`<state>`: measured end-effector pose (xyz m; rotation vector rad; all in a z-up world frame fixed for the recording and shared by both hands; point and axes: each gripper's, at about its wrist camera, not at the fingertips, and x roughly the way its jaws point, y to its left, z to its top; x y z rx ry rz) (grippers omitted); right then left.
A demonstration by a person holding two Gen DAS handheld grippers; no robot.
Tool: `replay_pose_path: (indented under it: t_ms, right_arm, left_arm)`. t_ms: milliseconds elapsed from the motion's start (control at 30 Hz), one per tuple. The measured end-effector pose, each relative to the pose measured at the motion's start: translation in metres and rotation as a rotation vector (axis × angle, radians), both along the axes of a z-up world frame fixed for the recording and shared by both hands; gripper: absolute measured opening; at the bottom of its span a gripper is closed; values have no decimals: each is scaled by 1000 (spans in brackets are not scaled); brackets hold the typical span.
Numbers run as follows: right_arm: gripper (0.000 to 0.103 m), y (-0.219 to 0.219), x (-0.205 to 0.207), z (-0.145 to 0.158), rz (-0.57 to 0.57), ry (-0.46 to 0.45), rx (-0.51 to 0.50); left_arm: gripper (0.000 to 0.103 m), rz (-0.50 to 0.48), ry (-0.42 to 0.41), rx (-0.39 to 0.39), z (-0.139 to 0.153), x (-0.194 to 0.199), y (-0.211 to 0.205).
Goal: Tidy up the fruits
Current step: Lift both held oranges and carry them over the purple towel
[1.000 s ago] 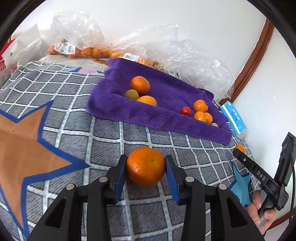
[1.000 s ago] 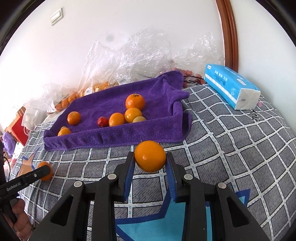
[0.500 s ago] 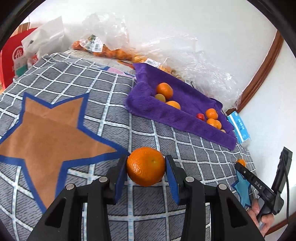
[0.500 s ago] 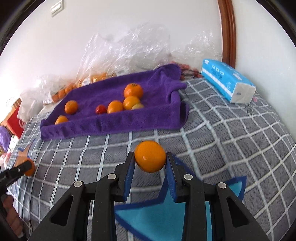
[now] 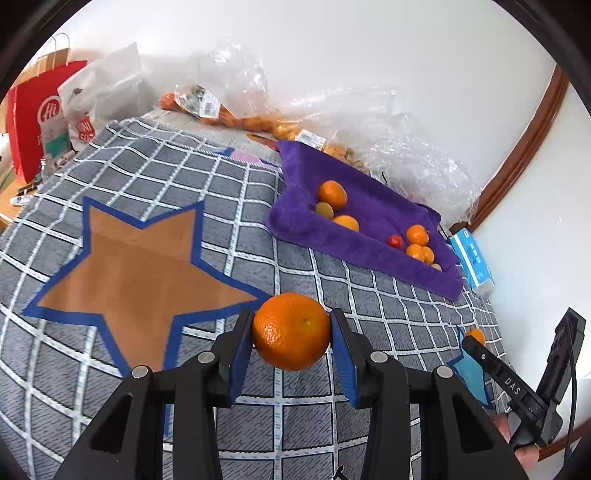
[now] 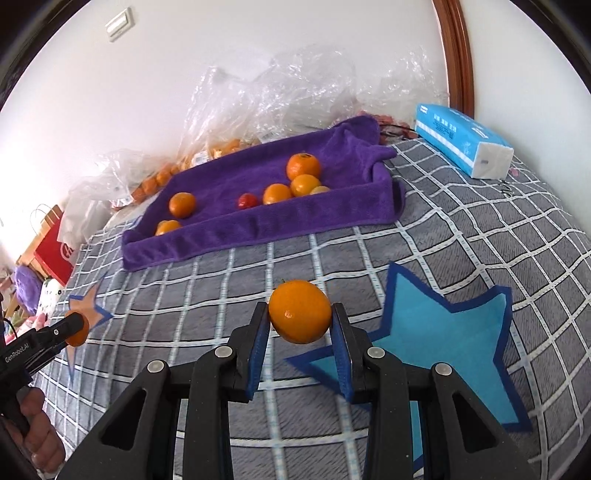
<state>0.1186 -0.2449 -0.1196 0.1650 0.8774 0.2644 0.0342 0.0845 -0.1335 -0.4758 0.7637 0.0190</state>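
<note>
1. Only the left wrist view shows the left gripper (image 5: 291,332) pinching a mandarin (image 5: 291,331) above the brown star (image 5: 136,273).
2. Only the right wrist view shows the right gripper (image 6: 300,314) clamping a smooth orange (image 6: 300,311) beside the turquoise star (image 6: 436,350), short of the purple towel (image 6: 273,221).

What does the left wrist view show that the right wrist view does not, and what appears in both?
Only the left wrist view shows the large brown star whole and the white shopping bag. Only the right wrist view shows the wall switch and the blue star whole. Both show the purple towel with fruit on it, the tissue pack, and each tool shut on an orange: left tool, right tool.
</note>
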Motion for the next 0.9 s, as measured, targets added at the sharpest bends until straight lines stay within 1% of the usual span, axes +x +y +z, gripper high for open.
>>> replay_pose_path:
  t_ms: [133, 300, 600, 767, 900]
  right_arm:
    - [33, 7, -6, 8, -1, -8, -10]
    - [33, 10, -10, 16, 1, 2, 21]
    - [33, 18, -1, 35, 14, -20, -4]
    - [33, 23, 6, 48, 22, -37, -23]
    - [33, 26, 14, 54, 35, -35, -31]
  left_arm:
    - [39, 15, -9, 0, 8, -3, 5]
    - [39, 26, -17, -6, 18, -4, 8]
    - [39, 20, -17, -16, 31, 9, 9]
    - [39, 13, -21, -6, 39, 18, 9]
    - [39, -1, -10, 20, 47, 26, 7]
